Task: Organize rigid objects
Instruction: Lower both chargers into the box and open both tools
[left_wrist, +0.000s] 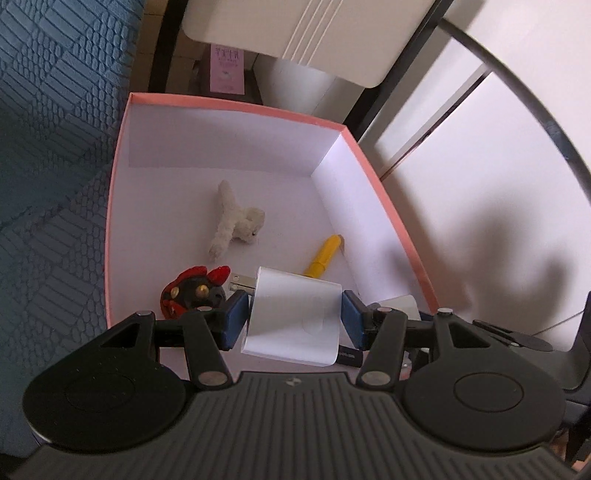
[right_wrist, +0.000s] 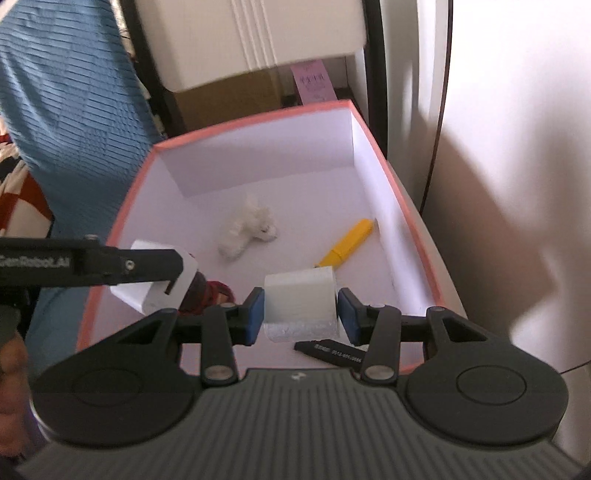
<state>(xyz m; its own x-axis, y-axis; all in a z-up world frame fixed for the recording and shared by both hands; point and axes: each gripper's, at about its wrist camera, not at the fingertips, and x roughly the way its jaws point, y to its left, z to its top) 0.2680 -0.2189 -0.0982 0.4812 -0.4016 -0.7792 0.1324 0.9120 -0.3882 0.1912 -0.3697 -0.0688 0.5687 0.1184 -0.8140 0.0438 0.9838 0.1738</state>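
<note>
My left gripper (left_wrist: 293, 314) is shut on a white plug charger (left_wrist: 291, 317) and holds it over the near part of the pink-rimmed box (left_wrist: 236, 105). It also shows in the right wrist view (right_wrist: 162, 280), still holding the charger (right_wrist: 155, 273). My right gripper (right_wrist: 300, 310) is shut on a white block (right_wrist: 301, 301) over the same box (right_wrist: 258, 116). On the box floor lie a white plush toy (left_wrist: 236, 221), a yellow pen-like stick (left_wrist: 323, 256), a red and black figurine (left_wrist: 195, 290) and a black strip (right_wrist: 332, 352).
A blue textured sofa cover (left_wrist: 48, 147) lies left of the box. A cream chair seat (left_wrist: 303, 33) and a pink card (left_wrist: 227, 72) stand behind it. A white round table (left_wrist: 498, 192) with a dark rim carries the box.
</note>
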